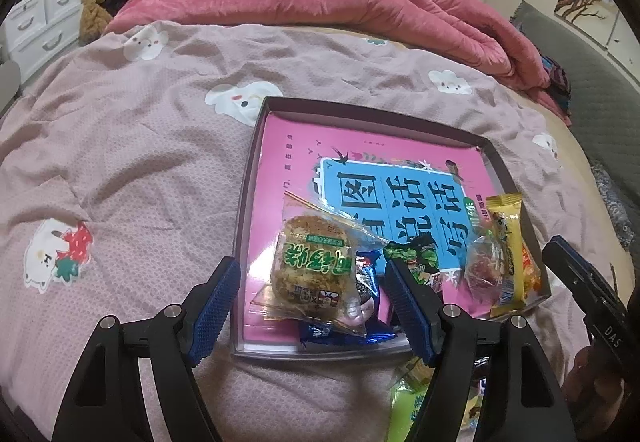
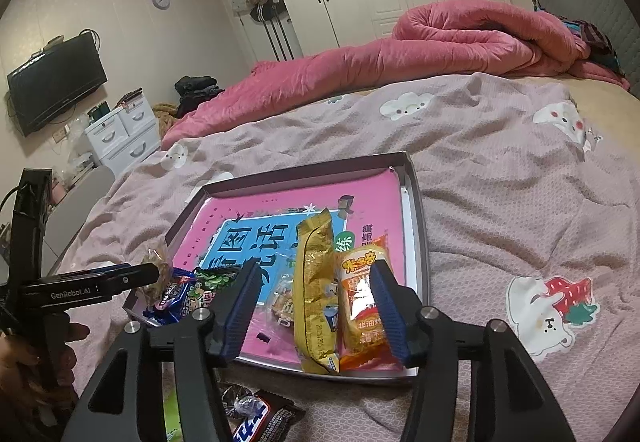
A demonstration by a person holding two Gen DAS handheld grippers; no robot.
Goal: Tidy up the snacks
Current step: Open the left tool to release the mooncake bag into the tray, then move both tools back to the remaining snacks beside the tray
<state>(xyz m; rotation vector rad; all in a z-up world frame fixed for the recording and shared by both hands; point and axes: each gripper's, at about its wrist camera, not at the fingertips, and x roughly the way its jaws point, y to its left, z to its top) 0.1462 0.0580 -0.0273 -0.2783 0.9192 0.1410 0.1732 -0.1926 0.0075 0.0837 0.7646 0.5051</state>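
A shallow box tray [image 1: 251, 162] [image 2: 418, 202] with a pink and blue printed bottom lies on the bed. In it are a clear-wrapped meat-floss cake [image 1: 312, 266], a blue packet [image 1: 362, 282] [image 2: 172, 298], a green packet [image 1: 416, 258] [image 2: 214, 278], a small clear candy pack [image 1: 482, 266] [image 2: 282, 302], a yellow packet [image 1: 508, 238] [image 2: 316, 282] and an orange packet [image 2: 362, 302]. My left gripper [image 1: 312, 282] is open around the cake just above the tray. My right gripper [image 2: 312, 300] is open over the yellow and orange packets.
More snacks lie on the bedspread before the tray: a green wrapper [image 1: 404, 406] and a dark chocolate bar [image 2: 264, 422]. A pink quilt [image 1: 320, 6] is heaped at the far side. White drawers [image 2: 120, 134] and a TV [image 2: 56, 82] stand left.
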